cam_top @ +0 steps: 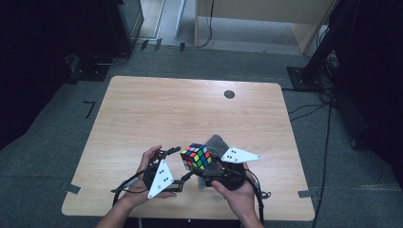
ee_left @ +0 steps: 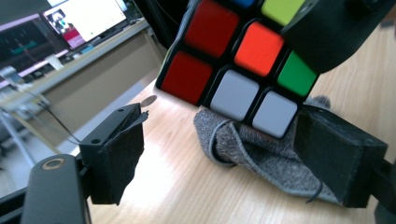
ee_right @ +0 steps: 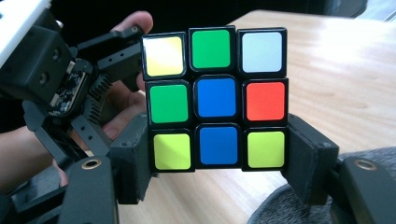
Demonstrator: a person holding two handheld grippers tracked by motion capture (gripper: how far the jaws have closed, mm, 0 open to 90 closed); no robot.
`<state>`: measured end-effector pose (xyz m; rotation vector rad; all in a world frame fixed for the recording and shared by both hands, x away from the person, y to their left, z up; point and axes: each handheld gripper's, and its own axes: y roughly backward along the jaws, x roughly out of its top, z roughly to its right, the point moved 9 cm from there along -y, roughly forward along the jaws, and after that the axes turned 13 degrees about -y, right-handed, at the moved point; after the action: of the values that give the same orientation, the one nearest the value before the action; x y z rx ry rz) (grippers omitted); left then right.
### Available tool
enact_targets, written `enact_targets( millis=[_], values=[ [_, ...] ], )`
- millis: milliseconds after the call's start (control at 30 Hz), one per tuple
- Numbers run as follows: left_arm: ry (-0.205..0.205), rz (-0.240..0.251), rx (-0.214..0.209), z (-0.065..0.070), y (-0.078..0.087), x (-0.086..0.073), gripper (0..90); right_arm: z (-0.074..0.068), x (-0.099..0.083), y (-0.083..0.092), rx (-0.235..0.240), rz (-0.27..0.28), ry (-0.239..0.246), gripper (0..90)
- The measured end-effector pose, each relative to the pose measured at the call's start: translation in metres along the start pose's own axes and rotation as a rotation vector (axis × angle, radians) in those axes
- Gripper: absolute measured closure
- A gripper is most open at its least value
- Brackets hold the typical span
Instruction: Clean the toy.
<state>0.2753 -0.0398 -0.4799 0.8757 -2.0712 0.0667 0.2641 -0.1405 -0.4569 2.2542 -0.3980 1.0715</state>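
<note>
Multicoloured plastic puzzle cube (ee_right: 215, 98) clamped by right hand-held gripper (ee_right: 219, 158); left hand-held gripper (ee_left: 233, 154), at 9 o'clock, held open, empty.

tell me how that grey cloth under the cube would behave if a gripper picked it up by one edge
The grey cloth lies rumpled with a folded edge on the table, so it would likely hang limp rather than hold shape. Its knit looks fuzzy, so the padded jaws should grip it without slipping. It looks thin, so probably light, and could drag along under the cube.
</note>
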Motion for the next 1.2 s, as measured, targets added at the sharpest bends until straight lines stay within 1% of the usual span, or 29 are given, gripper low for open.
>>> enact_targets(
  millis=[67,133,167,200,233,300,333,433,500,533,567,600,633,667,733,800,833,867,900,967,1033,1100,1167,1200],
  values=[
    [-0.024,-0.002,0.008,0.003,-0.001,0.001,21.1,-0.001,-0.003,-0.003,0.005,-0.030,-0.008,34.3],
    [-0.041,-0.005,0.005,0.005,-0.001,0.000,24.0,-0.002,-0.007,-0.006,0.015,-0.061,-0.016,34.3],
    [-0.052,-0.007,0.001,0.006,-0.001,0.000,25.3,-0.002,-0.008,-0.007,0.014,-0.072,-0.018,34.3],
    [-0.064,-0.006,0.004,0.007,-0.001,-0.001,28.3,-0.001,-0.009,-0.009,0.013,-0.076,-0.023,34.2],
    [-0.069,-0.010,0.006,0.007,-0.001,-0.001,29.9,-0.001,-0.009,-0.009,0.012,-0.077,-0.026,34.2],
    [-0.060,-0.011,0.009,0.006,-0.001,-0.001,31.2,0.000,-0.008,-0.008,0.019,-0.073,-0.032,33.8],
    [-0.044,-0.015,0.002,0.005,-0.001,-0.001,33.0,0.000,-0.007,-0.007,0.019,-0.057,-0.029,31.6],
    [0.039,-0.019,-0.004,-0.002,0.000,-0.006,33.1,0.001,0.003,0.002,0.030,0.014,-0.013,22.2],
    [0.099,-0.019,-0.008,-0.007,0.001,-0.011,33.2,0.004,0.011,0.011,0.023,0.078,-0.009,20.1],
    [0.123,-0.017,-0.008,-0.011,0.002,-0.013,33.2,0.008,0.015,0.015,0.008,0.112,-0.002,20.3],
    [0.146,-0.019,-0.011,-0.013,0.002,-0.014,33.2,0.013,0.017,0.019,-0.017,0.140,0.004,20.4],
    [0.171,-0.016,-0.015,-0.016,0.003,-0.015,33.2,0.019,0.018,0.021,-0.047,0.157,0.017,20.2],
    [0.195,-0.010,-0.018,-0.018,0.003,-0.016,33.2,0.026,0.017,0.021,-0.090,0.163,0.045,20.2],
    [0.220,-0.004,-0.021,-0.020,0.004,-0.017,33.2,0.034,0.015,0.020,-0.140,0.160,0.077,20.5],
    [0.270,0.007,-0.036,-0.023,0.005,-0.017,33.2,0.050,0.007,0.015,-0.219,0.140,0.120,20.9],
    [0.315,0.017,-0.043,-0.027,0.006,-0.018,33.2,0.064,-0.002,0.009,-0.307,0.128,0.185,21.0],
    [0.338,0.022,-0.048,-0.028,0.007,-0.018,33.2,0.071,-0.006,0.005,-0.342,0.121,0.219,21.1],
    [0.356,0.027,-0.050,-0.030,0.007,-0.019,33.2,0.076,-0.011,0.001,-0.368,0.107,0.244,21.7],
    [0.370,0.031,-0.049,-0.032,0.008,-0.019,33.3,0.081,-0.016,-0.004,-0.374,0.090,0.265,22.7],
    [0.389,0.036,-0.052,-0.034,0.009,-0.021,33.2,0.090,-0.026,-0.013,-0.377,0.035,0.268,22.6],
    [0.398,0.034,-0.051,-0.035,0.009,-0.022,33.2,0.102,-0.036,-0.021,-0.422,-0.023,0.267,23.5],
    [0.400,0.033,-0.055,-0.034,0.009,-0.022,33.2,0.111,-0.046,-0.027,-0.436,-0.078,0.250,24.5],
    [0.397,0.032,-0.057,-0.034,0.008,-0.022,33.3,0.119,-0.051,-0.030,-0.470,-0.106,0.235,27.9],
    [0.397,0.032,-0.058,-0.033,0.008,-0.021,33.2,0.122,-0.053,-0.030,-0.470,-0.116,0.226,30.1]
  ],
)
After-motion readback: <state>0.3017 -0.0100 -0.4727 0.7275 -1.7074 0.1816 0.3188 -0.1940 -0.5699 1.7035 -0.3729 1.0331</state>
